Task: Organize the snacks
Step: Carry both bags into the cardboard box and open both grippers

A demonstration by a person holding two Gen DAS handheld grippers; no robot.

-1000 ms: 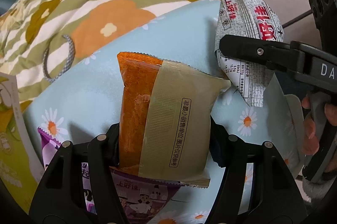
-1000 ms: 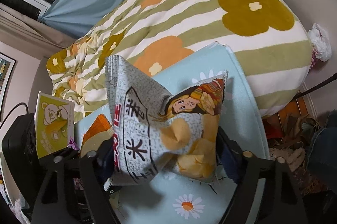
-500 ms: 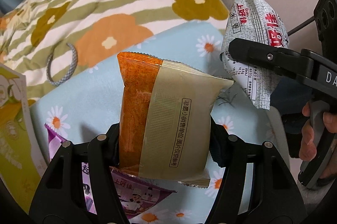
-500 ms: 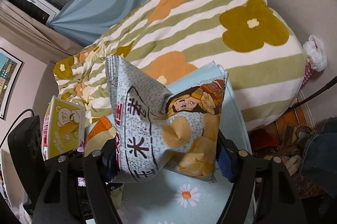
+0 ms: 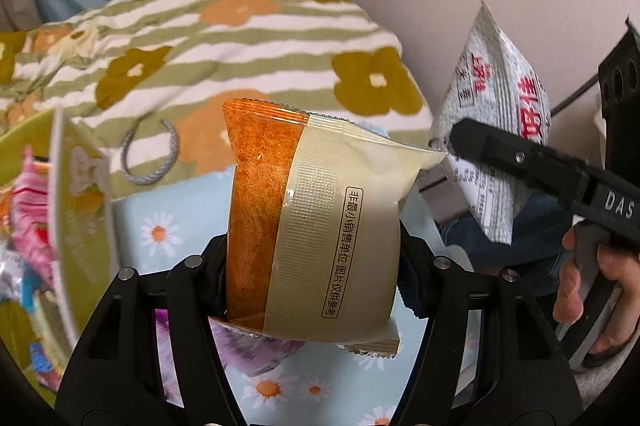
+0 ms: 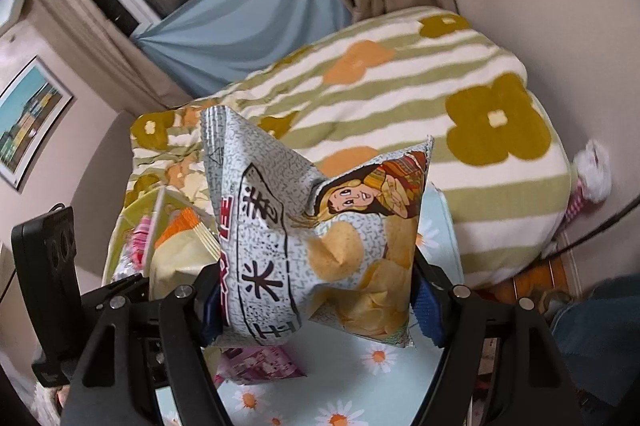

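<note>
Orange packet: an orange and beige plastic snack packet (image 5: 312, 226) stands in the centre of the left wrist view, pinched at its lower sides by the left gripper (image 5: 312, 266).
Grey bag: a grey speckled crisp bag with a cartoon figure (image 6: 316, 238) fills the middle of the right wrist view, and the right gripper (image 6: 316, 302) presses on both its sides.
Done: two snacks are lifted off the light blue daisy cloth (image 5: 160, 218). I judge the task is about in the middle.
Left: a purple packet (image 6: 260, 366) lies low in the frame under the grey bag; a green paper bag (image 5: 76, 210) at the left edge already holds colourful packets.
Room: the striped flower quilt (image 5: 240, 38) bounds the upper half; the two grippers are near each other, so turning needs care.
</note>
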